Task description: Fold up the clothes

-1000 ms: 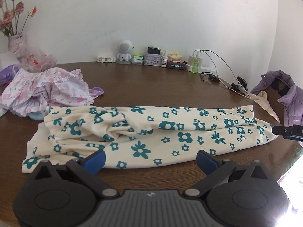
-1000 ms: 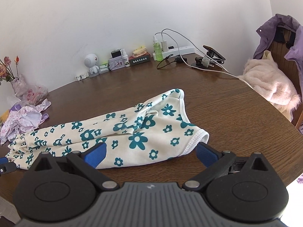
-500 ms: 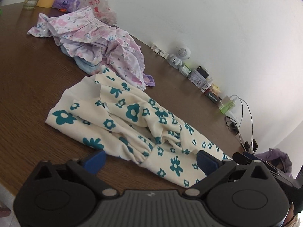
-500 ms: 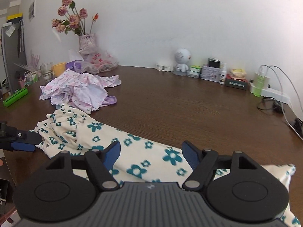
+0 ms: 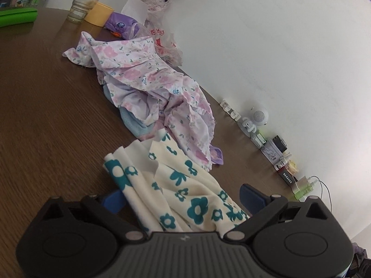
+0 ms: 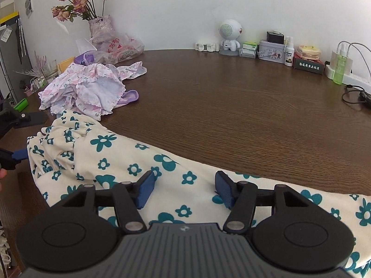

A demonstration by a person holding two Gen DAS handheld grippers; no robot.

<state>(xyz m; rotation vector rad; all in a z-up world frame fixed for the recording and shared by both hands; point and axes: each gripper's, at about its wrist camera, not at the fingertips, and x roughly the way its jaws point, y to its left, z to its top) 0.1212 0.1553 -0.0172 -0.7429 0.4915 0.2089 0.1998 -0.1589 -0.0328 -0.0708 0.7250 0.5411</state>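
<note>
Cream garment: printed with teal flowers, it is laid in a long crumpled band along the near edge of the table; one bunched end is seen in the left wrist view.
Right gripper: its jaws are closing, with a flat stretch of the garment lying between the blue pads; no pinch on the cloth is seen yet.
Left gripper: its jaws are wide and closing, with the gathered end folds lying between them; the pads are not seen pressing on the cloth. The same gripper is seen at the left edge of the right wrist view.
Pink floral clothes: heaped just beyond the garment's bunched end, touching it.
Far edge of table: a vase of roses, a plastic bag and a white speaker figure are ranged by the wall.
Far left corner: a drinking glass is set beside a yellow cup.
</note>
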